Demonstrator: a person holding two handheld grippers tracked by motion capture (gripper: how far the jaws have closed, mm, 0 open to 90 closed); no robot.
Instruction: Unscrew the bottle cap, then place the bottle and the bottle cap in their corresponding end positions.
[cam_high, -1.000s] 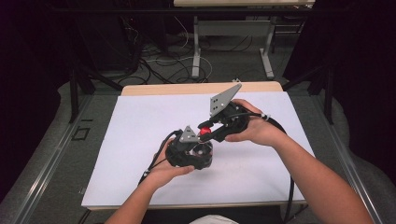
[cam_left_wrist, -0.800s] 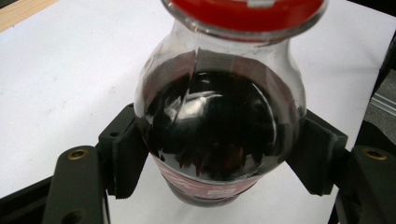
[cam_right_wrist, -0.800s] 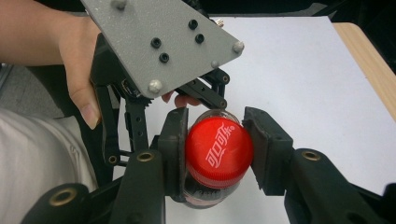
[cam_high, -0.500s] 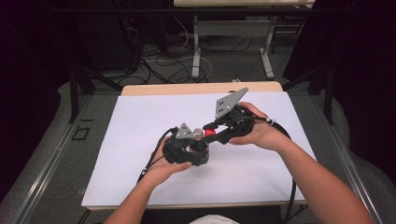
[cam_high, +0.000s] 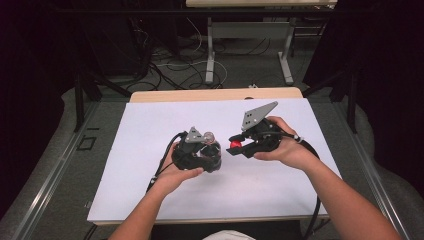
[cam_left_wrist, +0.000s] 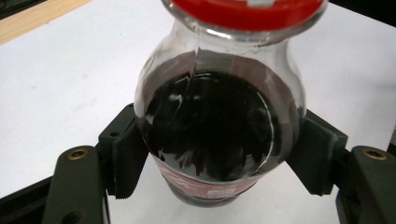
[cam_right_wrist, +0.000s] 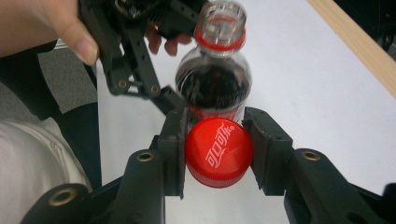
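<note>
Right gripper (cam_right_wrist: 217, 151) clamps red cap (cam_right_wrist: 218, 151), hiding bottle's (cam_right_wrist: 214, 88) label.

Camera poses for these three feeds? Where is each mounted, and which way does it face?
High view: above the person's side, looking forward and down on the table; both forearms, left tongs, right tongs.
Left gripper view: on the left tongs, facing the bottle they clamp.
Right gripper view: on the right tongs, facing the red cap they clamp.
Shared: bottle, both gripper views.
</note>
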